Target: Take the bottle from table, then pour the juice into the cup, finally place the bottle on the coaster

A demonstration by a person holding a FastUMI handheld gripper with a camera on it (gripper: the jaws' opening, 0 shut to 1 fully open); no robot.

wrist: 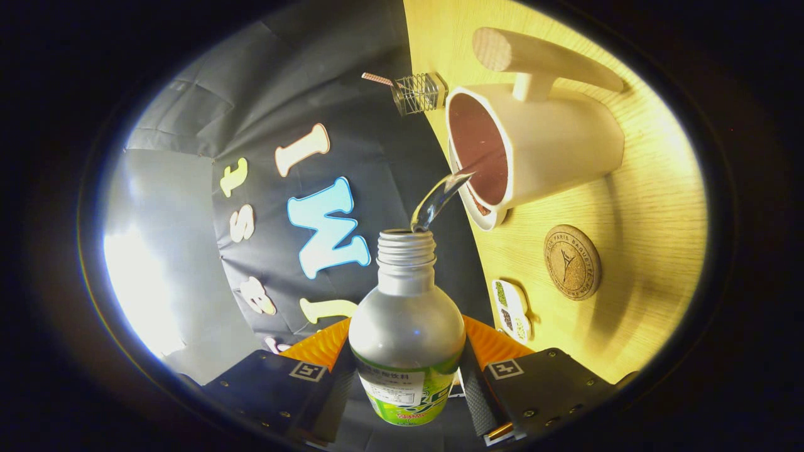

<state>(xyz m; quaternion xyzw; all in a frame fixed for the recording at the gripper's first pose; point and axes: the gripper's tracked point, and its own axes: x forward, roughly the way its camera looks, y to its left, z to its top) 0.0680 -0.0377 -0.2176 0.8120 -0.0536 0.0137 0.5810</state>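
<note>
Tabletop (641,207) is bare wood around the items, with open room past the coaster. Cup (553,147) sits near the tabletop edge. Bottle (407,339) is clamped between the jaws, gripper (407,376) tilted, a clear stream (440,199) running from its mouth into the cup. Coaster (572,262) lies free just beside the cup.

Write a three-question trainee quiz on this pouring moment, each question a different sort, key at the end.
1. True or false: the claw is shut on the bottle.
2. Where does the stream from the bottle's mouth go? A) into the cup B) onto the coaster C) onto the table
3. Fill in: the round cork coaster carries ____ on it.

Key: 1 true, both fingers press its sides. 2 A. 3 nothing; the bottle is not yet placed there.
</note>
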